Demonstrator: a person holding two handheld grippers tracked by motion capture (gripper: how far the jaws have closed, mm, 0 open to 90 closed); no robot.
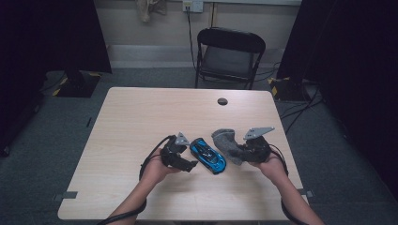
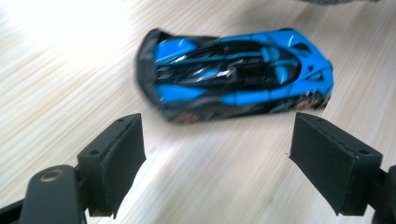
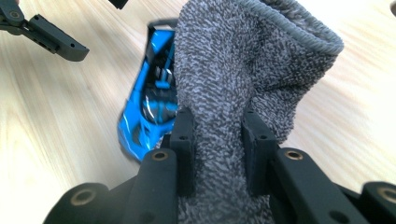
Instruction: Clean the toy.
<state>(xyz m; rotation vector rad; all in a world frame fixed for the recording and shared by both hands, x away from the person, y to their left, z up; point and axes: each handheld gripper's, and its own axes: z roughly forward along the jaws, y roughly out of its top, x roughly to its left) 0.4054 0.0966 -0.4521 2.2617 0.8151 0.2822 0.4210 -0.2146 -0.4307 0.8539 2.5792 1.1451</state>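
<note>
A blue and black toy car point(image 1: 208, 155) lies on the wooden table point(image 1: 141, 122), between my two grippers. My left gripper point(image 1: 187, 164) sits just left of it with its jaws wide apart and nothing between them; in the left gripper view the toy car point(image 2: 238, 74) rests on the wood a little beyond the pads point(image 2: 119, 163). My right gripper point(image 1: 241, 152) is shut on a grey cloth point(image 1: 227, 143), which it holds up off the table to the right of the car. In the right gripper view the grey cloth point(image 3: 243, 93) bunches between the pads point(image 3: 184, 140) and hides part of the toy car point(image 3: 149, 107).
A round cable hole point(image 1: 222, 101) sits near the table's far edge. A black folding chair point(image 1: 228, 56) stands behind the table. Dark curtains hang at both sides, and cables run across the floor at the right.
</note>
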